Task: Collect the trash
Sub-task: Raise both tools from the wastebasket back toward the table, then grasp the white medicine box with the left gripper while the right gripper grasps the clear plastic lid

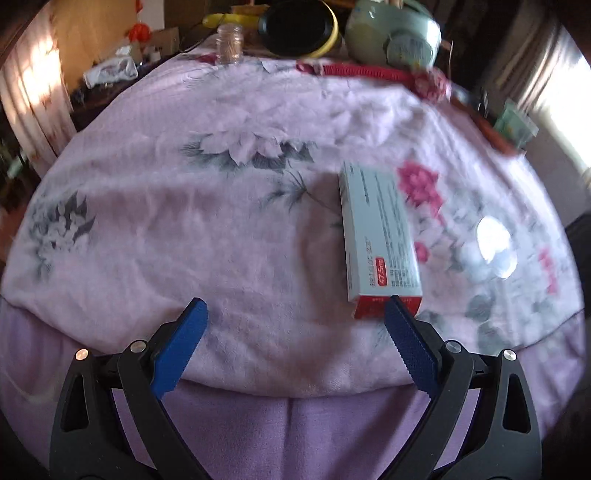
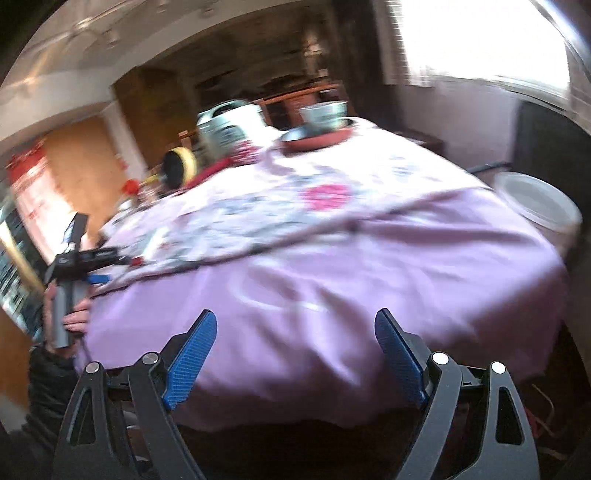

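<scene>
Your left gripper (image 1: 295, 314) is wide and holds nothing. It hangs over the near edge of the table (image 1: 258, 417), which has a pink flower cloth (image 1: 184, 229) on it. A small white and red box (image 1: 380, 236) lies flat on the cloth. Its red end points at you, just past the tip of the blue pad on the right side (image 1: 406, 336). The box is not between the pads. You cannot tell from the picture if that pad touches it.

At the far edge of the table you can see a small clear jar (image 1: 229, 42), a black and yellow pan (image 1: 299, 27) and a pale green cooker (image 1: 395, 35).

Your right gripper (image 2: 295, 326) is wide too, and it is empty. It points at the near side of the table from lower down, and its picture is blurry. On the far left of that view your left hand (image 2: 75, 314) holds the grey handle of the other gripper. On the right, beside the table, stands a white bucket (image 2: 535, 206).
</scene>
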`<action>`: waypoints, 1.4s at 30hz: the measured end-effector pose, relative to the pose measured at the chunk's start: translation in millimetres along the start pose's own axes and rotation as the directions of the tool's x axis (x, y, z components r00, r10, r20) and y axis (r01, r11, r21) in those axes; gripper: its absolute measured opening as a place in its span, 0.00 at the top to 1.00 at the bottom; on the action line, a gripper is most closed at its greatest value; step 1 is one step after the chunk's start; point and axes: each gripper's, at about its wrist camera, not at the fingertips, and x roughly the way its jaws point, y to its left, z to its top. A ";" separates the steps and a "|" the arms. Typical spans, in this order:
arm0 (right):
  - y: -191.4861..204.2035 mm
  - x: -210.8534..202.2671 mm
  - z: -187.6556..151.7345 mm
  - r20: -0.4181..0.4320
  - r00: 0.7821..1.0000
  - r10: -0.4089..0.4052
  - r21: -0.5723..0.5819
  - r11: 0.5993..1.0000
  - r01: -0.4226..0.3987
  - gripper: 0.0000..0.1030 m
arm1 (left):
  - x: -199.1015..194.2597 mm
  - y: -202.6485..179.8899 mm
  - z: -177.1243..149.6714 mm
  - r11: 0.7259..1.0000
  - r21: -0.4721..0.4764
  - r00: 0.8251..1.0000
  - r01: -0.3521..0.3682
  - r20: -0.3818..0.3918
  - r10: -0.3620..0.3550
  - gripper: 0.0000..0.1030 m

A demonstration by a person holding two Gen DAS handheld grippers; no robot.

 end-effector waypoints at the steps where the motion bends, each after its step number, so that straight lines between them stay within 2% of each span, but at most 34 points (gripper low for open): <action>1: 8.4 6.5 4.5 -0.005 1.000 0.019 -0.015 1.000 -0.019 0.17 | -1.6 4.5 -1.7 1.000 -0.020 1.000 0.015 0.001 -0.015 0.10; 5: 57.8 42.5 30.4 -0.034 0.996 0.078 -0.101 0.992 -0.081 0.17 | -4.5 4.4 -8.6 0.999 -0.020 1.000 0.026 -0.002 -0.026 0.07; 9: 100.1 77.1 49.1 -0.070 0.992 0.103 -0.174 0.978 -0.114 0.17 | 1.2 -8.5 -9.6 0.998 0.036 0.999 -0.049 -0.016 0.049 0.07; 12: 125.2 107.3 62.3 -0.099 0.991 0.092 -0.223 0.968 -0.113 0.17 | 4.6 -12.0 -9.6 0.996 0.053 0.997 -0.068 -0.023 0.069 0.07; 21: 177.4 184.8 84.9 -0.180 0.983 0.039 -0.315 0.944 -0.095 0.17 | 3.2 -8.5 -9.6 0.998 0.038 0.999 -0.046 -0.020 0.047 0.07; 33: 197.4 245.0 102.0 -0.224 0.974 -0.047 -0.333 0.942 -0.031 0.17 | 1.3 -6.4 -9.5 0.999 0.021 0.999 -0.026 -0.017 0.027 0.07; 34: 196.8 248.2 102.3 -0.220 0.974 -0.059 -0.335 0.942 -0.018 0.23 | 1.2 -6.3 -9.5 0.999 0.021 0.999 -0.027 -0.017 0.027 0.07; 35: 195.0 250.1 102.7 -0.216 0.974 -0.071 -0.336 0.942 -0.006 0.46 | 1.2 -6.5 -9.3 0.999 0.023 0.999 -0.028 -0.017 0.028 0.07; 37: 186.3 248.0 104.1 -0.229 0.972 -0.045 -0.301 0.953 -0.027 0.45 | 1.5 -7.0 -9.0 0.999 0.026 0.999 -0.031 -0.018 0.032 0.07; 42: 158.4 196.1 100.9 -0.144 0.989 -0.032 -0.286 0.958 -0.011 0.45 | 2.3 -8.1 -8.7 0.999 0.032 0.999 -0.038 -0.021 0.039 0.07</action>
